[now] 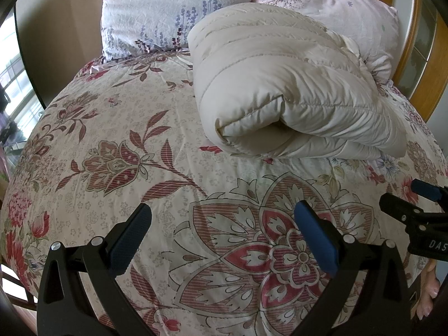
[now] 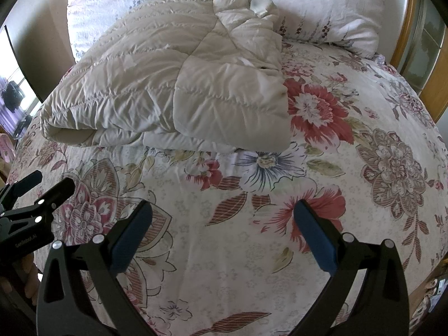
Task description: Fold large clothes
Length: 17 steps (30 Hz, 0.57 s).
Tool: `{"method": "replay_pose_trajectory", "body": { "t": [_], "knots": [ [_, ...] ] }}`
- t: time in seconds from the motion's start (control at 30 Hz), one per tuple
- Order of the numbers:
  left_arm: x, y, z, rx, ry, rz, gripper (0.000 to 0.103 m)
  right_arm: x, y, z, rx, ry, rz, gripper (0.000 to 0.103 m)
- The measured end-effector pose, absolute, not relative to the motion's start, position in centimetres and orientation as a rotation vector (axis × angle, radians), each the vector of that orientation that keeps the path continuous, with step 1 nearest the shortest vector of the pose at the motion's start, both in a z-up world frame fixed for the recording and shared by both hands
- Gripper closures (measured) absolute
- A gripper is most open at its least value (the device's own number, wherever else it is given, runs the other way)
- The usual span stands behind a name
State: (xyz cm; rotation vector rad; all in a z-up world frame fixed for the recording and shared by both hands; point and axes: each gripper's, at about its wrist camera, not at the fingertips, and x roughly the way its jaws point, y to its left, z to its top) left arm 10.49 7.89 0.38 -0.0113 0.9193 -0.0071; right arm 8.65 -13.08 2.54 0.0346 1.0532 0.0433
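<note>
Folded cream quilted coat [image 1: 282, 89] on floral bedspread [image 1: 117, 151], well beyond both empty, wide-spread hand-held grippers [image 1: 221, 221] [image 2: 222, 218].

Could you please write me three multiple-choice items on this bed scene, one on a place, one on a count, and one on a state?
1. Where does the folded cream padded garment lie?
A. On the floral bedspread, in front of the pillows
B. On the floor beside the bed
C. Hanging on the wooden headboard

2. How many pillows show at the head of the bed?
A. None
B. Two
C. Five

3. How do the left gripper and right gripper stand?
A. Both shut on the garment
B. Left shut, right open
C. Both open, holding nothing

Answers: 1 A, the garment rests on the bedspread, its far end by the pillows. 2 B, two pale floral pillows sit side by side. 3 C, each gripper's blue pads stand wide apart over bare bedspread.
</note>
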Motion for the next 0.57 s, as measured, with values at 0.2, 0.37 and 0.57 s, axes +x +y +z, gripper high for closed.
{"method": "replay_pose_trajectory", "body": {
  "t": [0.2, 0.37, 0.57],
  "knots": [
    [10.52, 7.98, 0.26, -0.02, 0.919, -0.006, 0.001, 8.63, -12.98, 2.49, 0.035, 1.054, 0.044, 0.002],
    [10.53, 7.95, 0.2, -0.018, 0.922, -0.005, 0.001, 8.68, -13.08, 2.52, 0.034, 1.054, 0.045, 0.002],
    [10.54, 7.96, 0.17, -0.019, 0.923, -0.005, 0.001, 8.7, -13.11, 2.51, 0.035, 1.055, 0.046, 0.002]
  ]
}}
